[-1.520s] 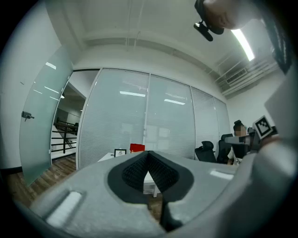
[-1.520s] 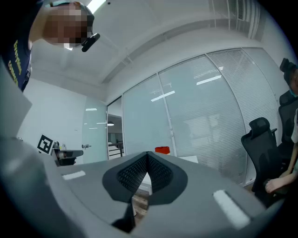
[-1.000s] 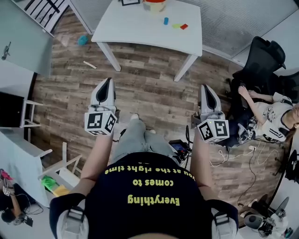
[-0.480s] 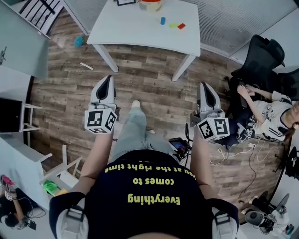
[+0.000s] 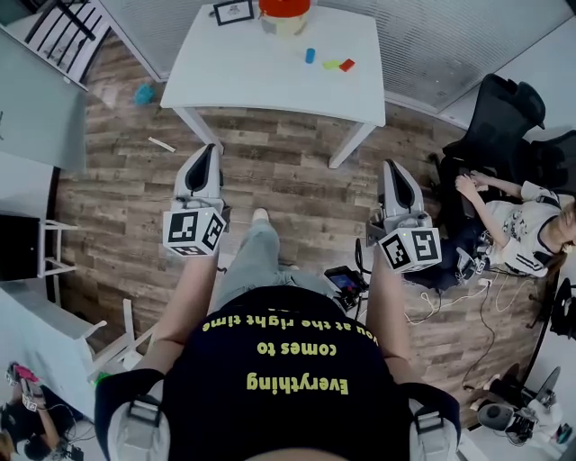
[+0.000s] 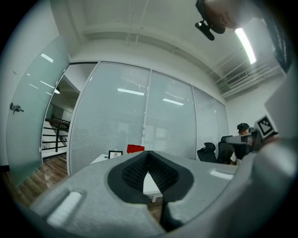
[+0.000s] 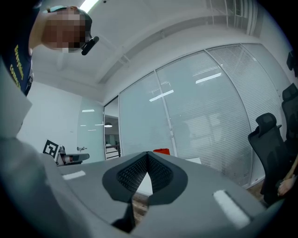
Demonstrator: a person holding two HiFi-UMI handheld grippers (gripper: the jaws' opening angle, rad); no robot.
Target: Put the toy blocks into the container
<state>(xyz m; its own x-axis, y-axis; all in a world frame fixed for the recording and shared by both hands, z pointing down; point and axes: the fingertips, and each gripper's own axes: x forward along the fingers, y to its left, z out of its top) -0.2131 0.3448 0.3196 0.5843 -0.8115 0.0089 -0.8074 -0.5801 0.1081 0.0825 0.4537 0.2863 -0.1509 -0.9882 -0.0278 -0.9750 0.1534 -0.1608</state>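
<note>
Left gripper: the left gripper (image 5: 209, 151) had its jaws pressed together, with nothing between them. It pointed flat toward the table (image 5: 234, 72).
Right gripper: the right gripper (image 5: 393, 167) was the same, jaws together and empty.
Blocks: a blue block (image 5: 310, 56), a green block (image 5: 330, 65) and a red block (image 5: 346, 65) lay in a short row on the white table top.
Container: the container (image 5: 284, 13) stood at the far edge of the table, near the blocks. It had a red top. It was too small to tell if the top was on tight.
Person: the person stood on the wood floor (image 5: 297, 180), well apart from the table.
Done so far: nothing, it seemed. All three blocks lay outside the container.
Left to do: most likely everything. The person had to get close, grab each block, and drop it in. The red top might need to come off first.
</note>
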